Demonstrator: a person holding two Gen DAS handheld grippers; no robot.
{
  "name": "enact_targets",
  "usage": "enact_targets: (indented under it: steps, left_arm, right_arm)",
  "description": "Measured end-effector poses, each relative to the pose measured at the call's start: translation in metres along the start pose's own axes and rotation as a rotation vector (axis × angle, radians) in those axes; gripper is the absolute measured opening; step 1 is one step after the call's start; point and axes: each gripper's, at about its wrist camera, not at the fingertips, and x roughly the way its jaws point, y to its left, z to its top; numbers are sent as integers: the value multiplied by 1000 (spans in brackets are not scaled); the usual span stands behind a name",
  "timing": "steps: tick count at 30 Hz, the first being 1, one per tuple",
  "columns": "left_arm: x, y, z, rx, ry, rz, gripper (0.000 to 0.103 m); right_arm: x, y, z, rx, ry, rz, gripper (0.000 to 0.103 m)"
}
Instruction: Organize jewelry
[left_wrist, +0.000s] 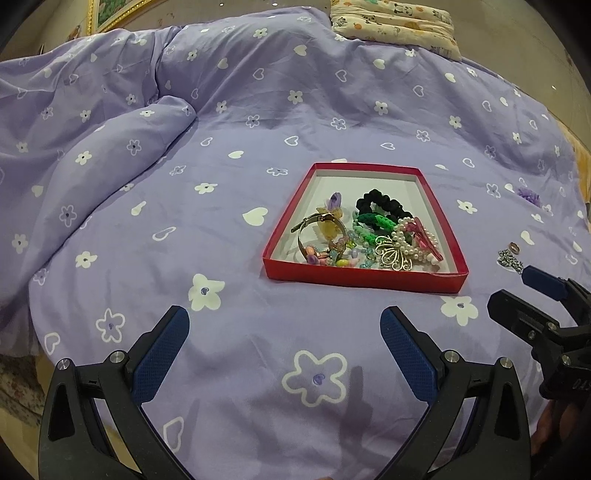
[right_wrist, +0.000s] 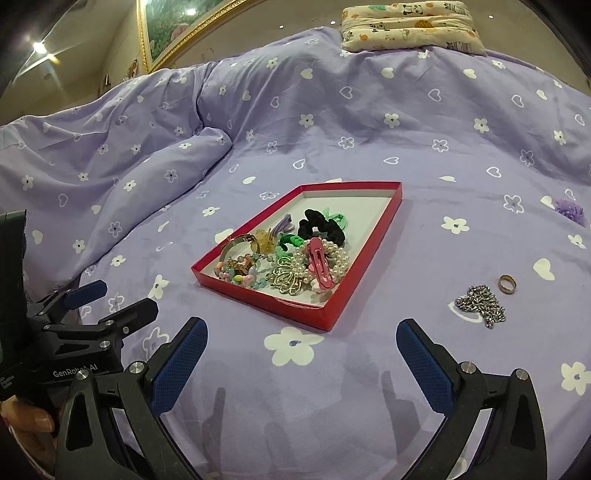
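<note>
Purple flowery bedspread (left_wrist: 258, 110) fills the left wrist view, with the left gripper (left_wrist: 284, 325) spread wide and empty just short of the red tray (left_wrist: 364, 278) heaped with jewelry, while the right wrist view has the right gripper (right_wrist: 301, 339) equally wide, empty, with a silver chain (right_wrist: 480, 304) and ring (right_wrist: 506, 283) loose right of the tray.

- A home bedroom: a bed fills nearly everything, under a lilac duvet (right_wrist: 369, 129) printed with white flowers and hearts, bunched into folds on the left.
- At the far end lies a cream pillow (right_wrist: 410, 24) with cartoon animals.
- On the far left wall hangs a gold-framed picture (right_wrist: 173, 26).
- Ceiling lights glint above.
</note>
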Motion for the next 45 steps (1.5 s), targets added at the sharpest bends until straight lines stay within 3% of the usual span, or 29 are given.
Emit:
enact_targets:
  steps: [45]
  left_arm:
    - [-10, -8, 1, 10, -23, 2, 103]
  right_arm:
    - [-4, 5, -2, 4, -18, 9, 103]
